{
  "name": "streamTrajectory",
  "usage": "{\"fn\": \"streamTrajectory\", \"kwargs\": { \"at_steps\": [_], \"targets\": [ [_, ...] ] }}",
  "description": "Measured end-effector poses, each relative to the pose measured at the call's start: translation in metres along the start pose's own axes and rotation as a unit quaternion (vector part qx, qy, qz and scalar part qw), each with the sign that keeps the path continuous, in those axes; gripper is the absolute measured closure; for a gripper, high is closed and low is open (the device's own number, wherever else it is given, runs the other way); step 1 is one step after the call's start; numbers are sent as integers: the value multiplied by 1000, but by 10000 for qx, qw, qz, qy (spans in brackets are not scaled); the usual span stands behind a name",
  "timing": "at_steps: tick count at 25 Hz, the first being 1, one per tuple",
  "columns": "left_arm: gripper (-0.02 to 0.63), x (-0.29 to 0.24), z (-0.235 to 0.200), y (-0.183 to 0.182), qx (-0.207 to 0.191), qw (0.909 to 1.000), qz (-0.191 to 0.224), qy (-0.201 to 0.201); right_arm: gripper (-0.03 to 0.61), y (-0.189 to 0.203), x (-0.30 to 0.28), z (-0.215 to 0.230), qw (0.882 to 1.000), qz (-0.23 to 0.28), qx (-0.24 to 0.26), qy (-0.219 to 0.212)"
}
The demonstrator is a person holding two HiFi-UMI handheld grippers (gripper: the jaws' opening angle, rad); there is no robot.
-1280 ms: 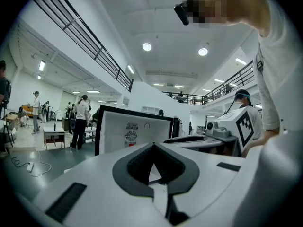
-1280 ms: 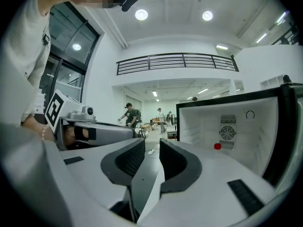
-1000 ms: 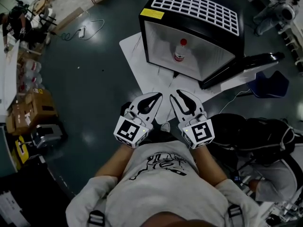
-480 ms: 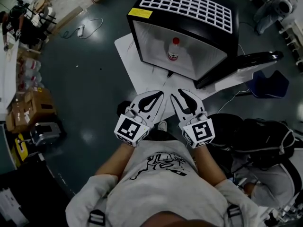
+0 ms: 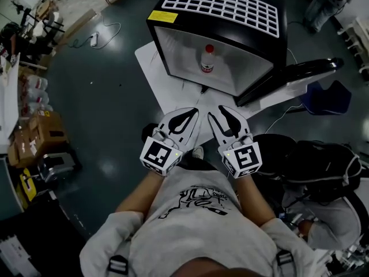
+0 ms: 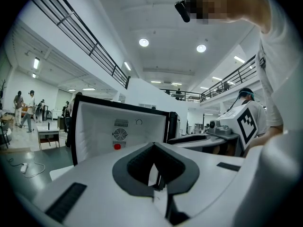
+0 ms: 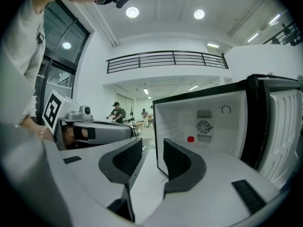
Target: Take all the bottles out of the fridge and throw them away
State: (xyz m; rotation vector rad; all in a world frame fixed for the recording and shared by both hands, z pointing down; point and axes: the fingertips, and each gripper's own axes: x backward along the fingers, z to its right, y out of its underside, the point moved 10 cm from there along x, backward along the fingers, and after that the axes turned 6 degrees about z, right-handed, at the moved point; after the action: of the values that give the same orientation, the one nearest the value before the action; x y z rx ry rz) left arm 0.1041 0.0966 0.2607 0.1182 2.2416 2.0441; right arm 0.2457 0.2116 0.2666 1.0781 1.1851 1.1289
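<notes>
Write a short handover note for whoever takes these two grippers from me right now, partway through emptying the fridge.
Left gripper: shut, empty, held short of the fridge.
Right gripper: jaws apart, have just been opening, nothing between them.
Bottle: red cap, upright inside the fridge; the only one visible.
Done: door is open; no bottle taken out yet.
Left: reach in, grip the bottle, lift it out, throw it away. Where to throw it is not visible here.
</notes>
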Motion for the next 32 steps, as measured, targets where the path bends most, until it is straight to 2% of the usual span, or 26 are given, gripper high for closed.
{"fn": "streamTrajectory", "kwargs": {
  "at_steps": [11,32],
  "targets": [
    [601,-19,-32,8,29,9997,-15,225,412,11,-28,9,9996,-23,-62,275],
    [601,-63,-107,46,-130,9994,-171,281,345,47,-93,42,9972,-143,91,729]
  ]
}}
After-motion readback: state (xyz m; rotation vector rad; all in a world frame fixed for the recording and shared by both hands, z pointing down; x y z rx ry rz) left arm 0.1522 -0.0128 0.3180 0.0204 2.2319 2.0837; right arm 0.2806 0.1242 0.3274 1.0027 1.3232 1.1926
